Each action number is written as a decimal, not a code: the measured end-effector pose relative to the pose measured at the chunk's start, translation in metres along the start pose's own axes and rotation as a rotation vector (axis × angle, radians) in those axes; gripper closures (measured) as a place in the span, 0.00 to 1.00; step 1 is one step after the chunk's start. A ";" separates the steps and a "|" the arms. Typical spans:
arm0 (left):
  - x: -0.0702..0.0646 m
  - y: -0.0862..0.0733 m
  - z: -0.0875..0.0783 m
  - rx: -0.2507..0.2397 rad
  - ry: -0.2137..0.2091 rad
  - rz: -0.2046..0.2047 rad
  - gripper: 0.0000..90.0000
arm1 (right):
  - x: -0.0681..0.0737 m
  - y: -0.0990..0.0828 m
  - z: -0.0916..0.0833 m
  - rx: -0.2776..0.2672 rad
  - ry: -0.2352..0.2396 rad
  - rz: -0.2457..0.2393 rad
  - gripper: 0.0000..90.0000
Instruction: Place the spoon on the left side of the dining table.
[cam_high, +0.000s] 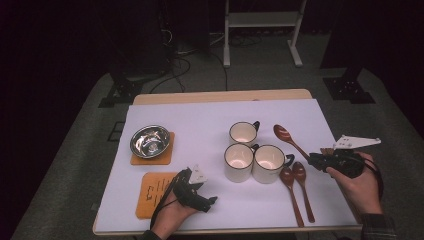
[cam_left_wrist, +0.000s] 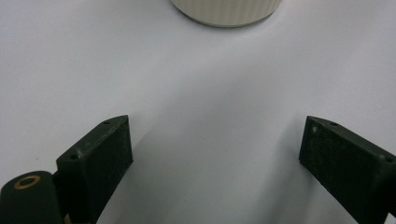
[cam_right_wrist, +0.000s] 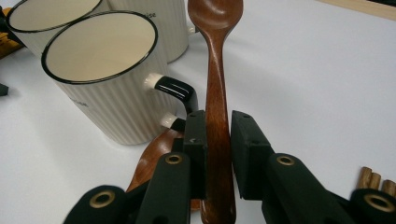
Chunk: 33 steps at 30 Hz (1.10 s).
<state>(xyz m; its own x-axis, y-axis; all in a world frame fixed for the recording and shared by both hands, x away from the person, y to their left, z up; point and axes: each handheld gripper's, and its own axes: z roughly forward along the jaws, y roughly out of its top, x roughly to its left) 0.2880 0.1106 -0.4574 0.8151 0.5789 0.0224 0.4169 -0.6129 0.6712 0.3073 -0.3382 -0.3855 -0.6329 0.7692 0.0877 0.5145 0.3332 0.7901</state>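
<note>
Right claw (cam_right_wrist: 218, 135) clamps the wooden spoon (cam_right_wrist: 216, 56) mid-handle — light, stiff, smooth, may pivot. Left claw (cam_left_wrist: 215, 154) wide open, empty, over the tabletop (cam_left_wrist: 210, 84).

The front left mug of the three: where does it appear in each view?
High view: front left mug, at table centre.
Left gripper view: ribbed base at top edge, probably this mug.
Right gripper view: rim in top left corner.
Shared landmark: white table cover.
</note>
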 end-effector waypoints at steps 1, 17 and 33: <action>0.000 0.000 0.000 0.000 0.000 0.000 0.09 | 0.000 0.001 0.000 -0.002 0.002 -0.003 0.85; 0.000 0.000 0.000 0.002 0.000 0.002 0.09 | 0.005 0.010 0.004 -0.007 0.045 -0.018 0.85; 0.000 0.000 0.000 0.002 -0.001 0.002 0.09 | 0.010 0.018 0.008 -0.008 0.091 -0.031 0.85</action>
<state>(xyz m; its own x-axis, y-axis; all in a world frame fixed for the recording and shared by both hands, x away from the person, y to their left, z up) 0.2881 0.1107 -0.4573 0.8162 0.5772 0.0232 0.4160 -0.6152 0.6697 0.3151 -0.3202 -0.3754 -0.6988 0.7055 0.1178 0.4895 0.3516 0.7979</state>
